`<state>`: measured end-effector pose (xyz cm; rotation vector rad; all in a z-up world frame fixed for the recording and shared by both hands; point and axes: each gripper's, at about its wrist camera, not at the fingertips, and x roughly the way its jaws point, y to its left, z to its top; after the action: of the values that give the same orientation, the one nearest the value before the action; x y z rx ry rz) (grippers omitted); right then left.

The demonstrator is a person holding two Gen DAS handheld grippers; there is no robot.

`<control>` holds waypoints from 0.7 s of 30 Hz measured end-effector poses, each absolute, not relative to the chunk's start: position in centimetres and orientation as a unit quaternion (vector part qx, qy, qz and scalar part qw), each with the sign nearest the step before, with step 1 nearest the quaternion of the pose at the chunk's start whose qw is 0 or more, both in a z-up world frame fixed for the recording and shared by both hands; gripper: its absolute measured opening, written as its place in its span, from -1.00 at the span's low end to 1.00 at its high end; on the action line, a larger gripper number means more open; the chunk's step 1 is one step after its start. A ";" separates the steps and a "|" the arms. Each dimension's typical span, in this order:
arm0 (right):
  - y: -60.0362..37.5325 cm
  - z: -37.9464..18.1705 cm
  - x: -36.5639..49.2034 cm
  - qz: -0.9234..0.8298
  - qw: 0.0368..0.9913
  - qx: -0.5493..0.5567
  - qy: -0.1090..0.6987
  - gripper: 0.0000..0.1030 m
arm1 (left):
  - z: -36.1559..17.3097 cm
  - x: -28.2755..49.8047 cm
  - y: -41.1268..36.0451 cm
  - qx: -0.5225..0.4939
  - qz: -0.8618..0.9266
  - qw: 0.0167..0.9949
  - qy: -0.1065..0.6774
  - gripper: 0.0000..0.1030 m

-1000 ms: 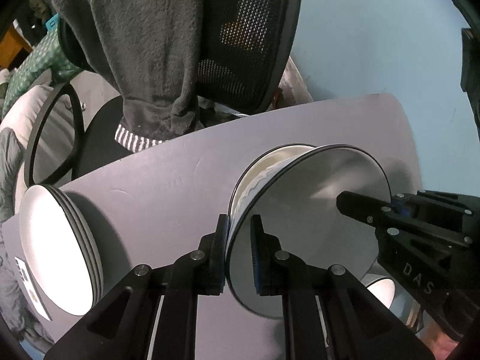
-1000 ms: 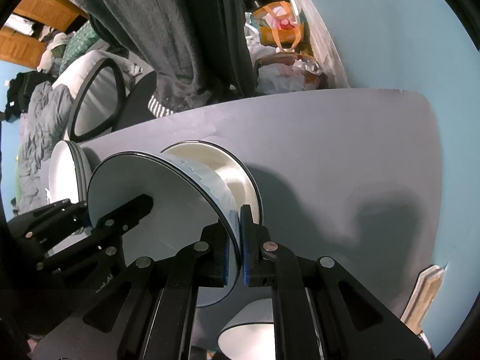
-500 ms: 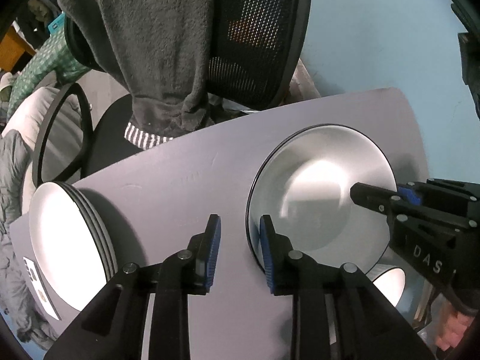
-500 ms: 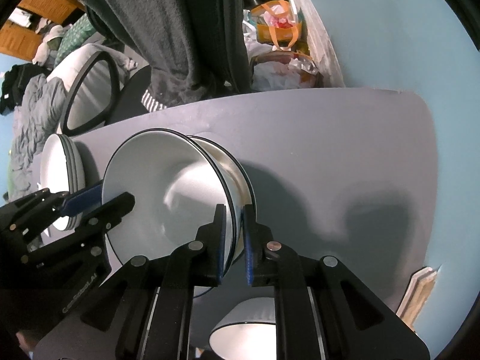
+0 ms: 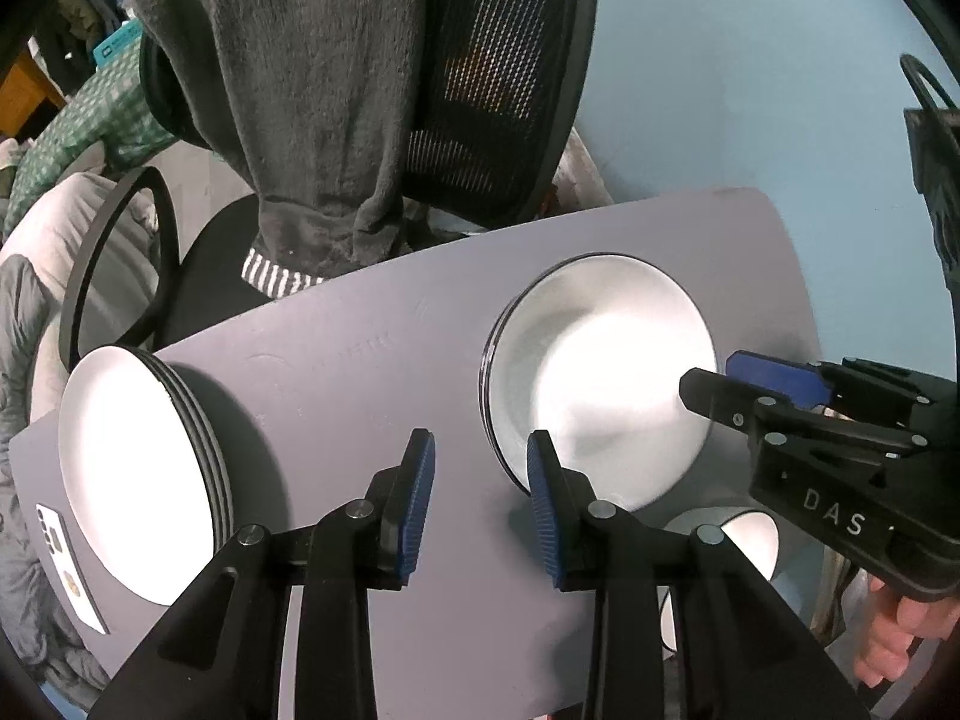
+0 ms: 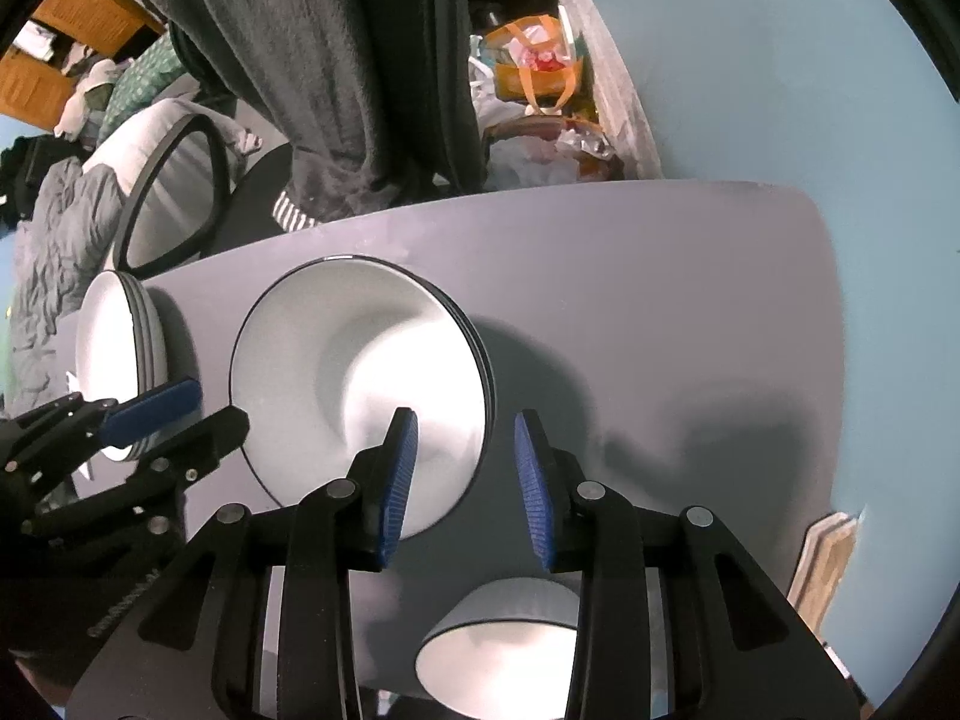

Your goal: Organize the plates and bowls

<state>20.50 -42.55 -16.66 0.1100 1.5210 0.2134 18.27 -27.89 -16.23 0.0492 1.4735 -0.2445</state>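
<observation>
Where the black body of the right gripper (image 5: 720, 384) enters the left wrist view at 3 o'clock, the white letters "DAS" can be read on it; another line of writing on the left gripper (image 6: 198, 408), seen in the right wrist view at 8 o'clock, is too dark to read.

The stack of white shallow bowls with thin black rims (image 5: 597, 378) stands on the grey matte table (image 5: 360, 360), its open side facing up toward the cameras. It is round, so it has no long axis. At its edge about three rims show, but the exact number I cannot tell. In the right wrist view this same stack (image 6: 360, 384) is near the centre.

A second stack of white flat plates with black rims (image 5: 138, 468) is at 9 o'clock in the left view, about four plates by the rims, well apart from the bowls. One small white deep bowl with a dark rim (image 6: 498, 642) stands at 6 o'clock in the right view.

Both grippers are spread wide and hold nothing. The left one (image 5: 480, 498) has its blue ribbed pads (image 5: 414, 498) just beside the near edge of the bowl stack; the right one (image 6: 465, 468) stands over the right edge of the stack.

A white phone (image 5: 66, 564) lies at 8 o'clock beside the plates. A dark grey towel (image 5: 312, 90) hangs on a black mesh office chair (image 5: 498, 90) at 12 o'clock.
</observation>
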 end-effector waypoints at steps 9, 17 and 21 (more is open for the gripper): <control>-43.0 -13.7 17.9 0.073 0.745 0.033 0.662 -0.10 | -14.0 15.7 -27.4 0.018 -0.126 0.746 0.653 -0.10; -43.3 -11.4 15.3 0.053 0.763 0.011 0.645 -0.07 | -12.9 12.9 -27.5 0.017 -0.157 0.746 0.647 -0.04; -43.9 -11.0 14.3 0.048 0.764 0.018 0.643 -0.05 | -12.7 11.6 -28.2 0.026 -0.173 0.743 0.646 0.03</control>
<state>14.30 -43.86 -11.01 0.0398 1.3985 0.1042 11.55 -28.15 -12.68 0.0580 1.4146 -0.3797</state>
